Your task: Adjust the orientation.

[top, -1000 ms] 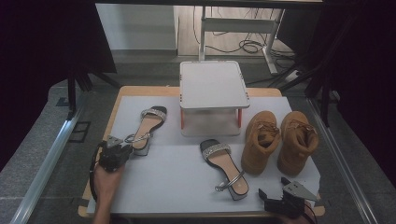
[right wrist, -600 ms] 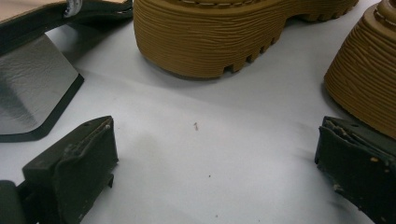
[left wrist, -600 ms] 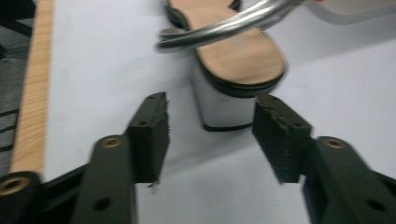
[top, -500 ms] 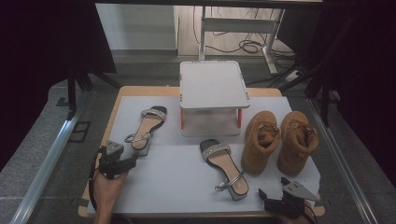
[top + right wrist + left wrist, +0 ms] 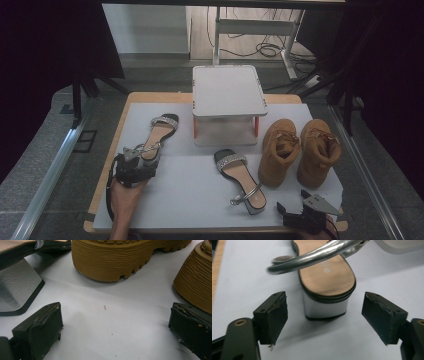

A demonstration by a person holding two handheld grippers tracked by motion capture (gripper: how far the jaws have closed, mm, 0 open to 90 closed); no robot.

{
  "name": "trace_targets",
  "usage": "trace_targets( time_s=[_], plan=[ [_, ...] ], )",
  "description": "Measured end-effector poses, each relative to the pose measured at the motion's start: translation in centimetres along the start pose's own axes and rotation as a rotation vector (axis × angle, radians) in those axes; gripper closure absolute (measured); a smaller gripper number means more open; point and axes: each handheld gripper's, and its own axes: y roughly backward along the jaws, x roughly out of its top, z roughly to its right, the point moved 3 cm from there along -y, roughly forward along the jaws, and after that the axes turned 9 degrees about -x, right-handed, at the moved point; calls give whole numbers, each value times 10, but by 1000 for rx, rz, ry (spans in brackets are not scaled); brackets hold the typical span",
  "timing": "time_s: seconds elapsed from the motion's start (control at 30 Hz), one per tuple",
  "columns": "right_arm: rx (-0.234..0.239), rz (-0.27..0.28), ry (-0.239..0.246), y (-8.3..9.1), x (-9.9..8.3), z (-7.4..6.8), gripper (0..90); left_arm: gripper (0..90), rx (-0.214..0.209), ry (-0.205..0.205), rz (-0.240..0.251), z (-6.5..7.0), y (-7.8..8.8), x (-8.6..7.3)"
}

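Note:
Two silver-strapped sandals lie on the white table sheet [image 5: 190, 200]. One sandal [image 5: 160, 132] is at the left and the other sandal [image 5: 241, 181] is in the middle. My left gripper [image 5: 140, 159] is open right behind the left sandal's heel. In the left gripper view the block heel [image 5: 325, 306] stands between and just beyond the open gripper [image 5: 329, 318], untouched. My right gripper [image 5: 294, 202] is open at the front right edge. In the right gripper view this open gripper [image 5: 115, 330] holds nothing and faces a tan boot's sole [image 5: 117, 260].
A pair of tan boots [image 5: 280, 150] [image 5: 317, 150] stands at the right. A white raised stand [image 5: 227, 92] with red legs sits at the back centre. The middle sandal's silver heel [image 5: 17, 287] and the second boot [image 5: 197, 282] flank the right gripper.
My left gripper drew back toward the table's front, then came forward and a little right to the left sandal's heel. The right gripper has barely moved.

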Motion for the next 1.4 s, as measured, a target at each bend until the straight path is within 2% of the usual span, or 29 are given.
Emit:
trace_targets(
  time_s=[0.4, 0.73, 1.07, 1.4],
  plan=[
    [0, 0, 0, 0, 0, 0, 0, 204, 29, 26, -21, -1, -24, 11],
    [0, 1, 1, 0, 0, 0, 0, 213, 72, 31, -36, -2, -41, 23],
    [0, 1, -1, 0, 0, 0, 0, 244, 92, 43, -45, -5, -54, 27],
    [0, 1, 0, 0, 0, 0, 0, 308, 92, 60, -32, -8, -56, 28]
  ],
)
